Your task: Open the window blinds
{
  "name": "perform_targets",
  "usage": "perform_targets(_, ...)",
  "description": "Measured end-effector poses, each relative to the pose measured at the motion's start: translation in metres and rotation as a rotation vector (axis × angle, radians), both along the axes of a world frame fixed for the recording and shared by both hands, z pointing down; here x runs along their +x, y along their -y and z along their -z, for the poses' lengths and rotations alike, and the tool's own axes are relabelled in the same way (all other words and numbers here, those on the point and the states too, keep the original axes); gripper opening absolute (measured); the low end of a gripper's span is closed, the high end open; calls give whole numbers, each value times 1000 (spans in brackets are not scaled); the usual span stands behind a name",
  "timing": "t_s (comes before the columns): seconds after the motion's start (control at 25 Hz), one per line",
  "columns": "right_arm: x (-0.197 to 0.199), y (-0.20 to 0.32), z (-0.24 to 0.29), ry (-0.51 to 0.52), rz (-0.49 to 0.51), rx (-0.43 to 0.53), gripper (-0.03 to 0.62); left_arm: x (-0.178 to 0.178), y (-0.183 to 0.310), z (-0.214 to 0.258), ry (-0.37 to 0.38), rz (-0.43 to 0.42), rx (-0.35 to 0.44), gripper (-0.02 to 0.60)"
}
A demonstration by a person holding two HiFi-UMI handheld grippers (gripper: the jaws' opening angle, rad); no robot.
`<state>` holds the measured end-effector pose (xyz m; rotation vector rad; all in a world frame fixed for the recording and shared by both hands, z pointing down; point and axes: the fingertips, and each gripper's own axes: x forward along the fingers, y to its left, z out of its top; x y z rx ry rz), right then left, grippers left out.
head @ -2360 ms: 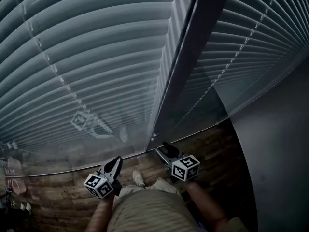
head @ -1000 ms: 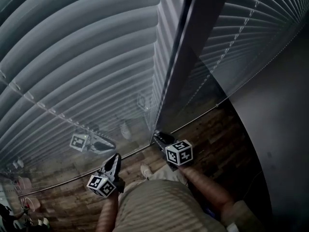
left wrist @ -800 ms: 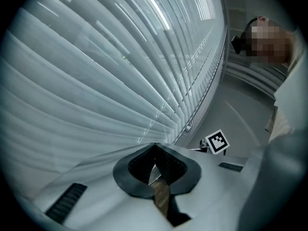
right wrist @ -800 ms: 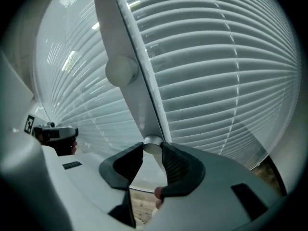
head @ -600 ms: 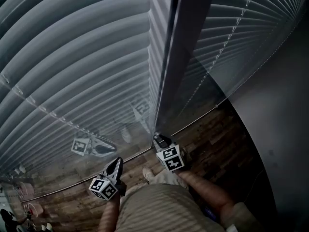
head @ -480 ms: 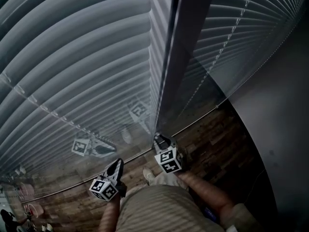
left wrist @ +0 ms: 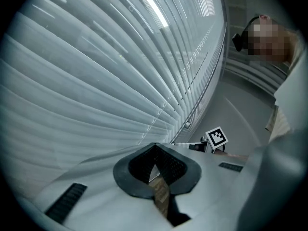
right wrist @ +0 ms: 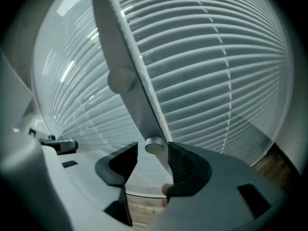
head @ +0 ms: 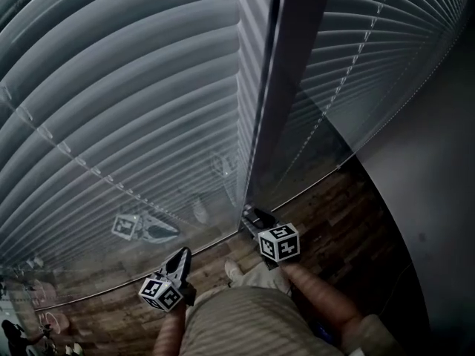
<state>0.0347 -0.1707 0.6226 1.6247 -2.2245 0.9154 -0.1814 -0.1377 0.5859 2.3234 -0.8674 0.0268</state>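
Grey slatted blinds point(head: 133, 87) hang behind glass, split by a dark upright frame point(head: 297, 73). My right gripper point(head: 252, 215) is at the foot of that frame. In the right gripper view a small round metal knob point(right wrist: 154, 146) on the frame sits between the jaws of the right gripper point(right wrist: 151, 150). The jaws are opening, with a gap on the knob's left side. A second knob point(right wrist: 120, 80) sits higher on the frame. My left gripper point(head: 184, 252) hangs lower left, short of the glass. Seen in its own view, the left gripper point(left wrist: 155, 146) has its tips together and holds nothing.
More blinds point(head: 371, 58) fill the pane right of the frame. A wooden floor point(head: 334, 213) runs below the glass and a plain grey wall point(head: 430, 199) closes the right side. The glass reflects both grippers. The right gripper's marker cube point(left wrist: 217, 137) shows in the left gripper view.
The right gripper's marker cube has turned and shifted slightly right at the foot of the frame. The left gripper has kept its place. The slats look the same.
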Motion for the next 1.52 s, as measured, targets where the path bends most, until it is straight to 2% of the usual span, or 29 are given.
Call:
perform_targets(0.16, 3, 4, -9, 209, -47, -39, 188, -11, -1, -6, 2, 21, -8, 11)
perform_targets(0.24, 0, 6, -9, 250, -42, -46, 132, -16, -1, -6, 8, 29, -6, 11)
perform_targets(0.28, -1, 7, -10, 242, -33, -48, 130, -18, -1, -7, 8, 34, -6, 11)
perform_targets(0.36, -2, 8, -10, 149, -6, -42, 130, -20, 1, -9, 4, 47, -10, 11)
perform_targets(0.56, 4, 14, -6, -284, 85, -40, 129, -8, 6, -7, 2, 52, -21, 11)
perform_targets(0.64, 3, 14, -7, -378, 115, -49, 129, -5, 6, -8, 2, 47, -23, 11)
perform_targets(0.72, 2, 14, -8, -412, 128, -48, 129, -4, 6, -8, 4, 43, -24, 11)
perform_targets(0.84, 2, 14, -7, -349, 110, -28, 130, -3, 4, -9, 7, 37, -26, 11)
perform_targets(0.92, 2, 12, -6, -234, 108, -22, 130, -2, 3, -9, 8, 32, -27, 11)
perform_targets(1.04, 1, 3, -6, -6, 96, -59, 178, -4, 3, -9, 8, 34, -28, 11)
perform_targets(1.28, 13, 9, -2, 224, 16, -39, 176, -7, 4, -10, 10, 42, -29, 11)
perform_targets(1.36, 11, 11, -2, 252, 6, -49, 168, -6, 2, -9, 10, 42, -30, 11)
perform_targets(1.4, 12, 12, -3, 237, 2, -55, 130, -6, 2, -9, 9, 42, -30, 11)
perform_targets(1.48, 13, 12, -4, 162, 15, -63, 130, -6, 2, -8, 7, 45, -30, 11)
perform_targets(1.52, 12, 12, -3, 93, 32, -61, 129, -6, 2, -8, 7, 46, -30, 11)
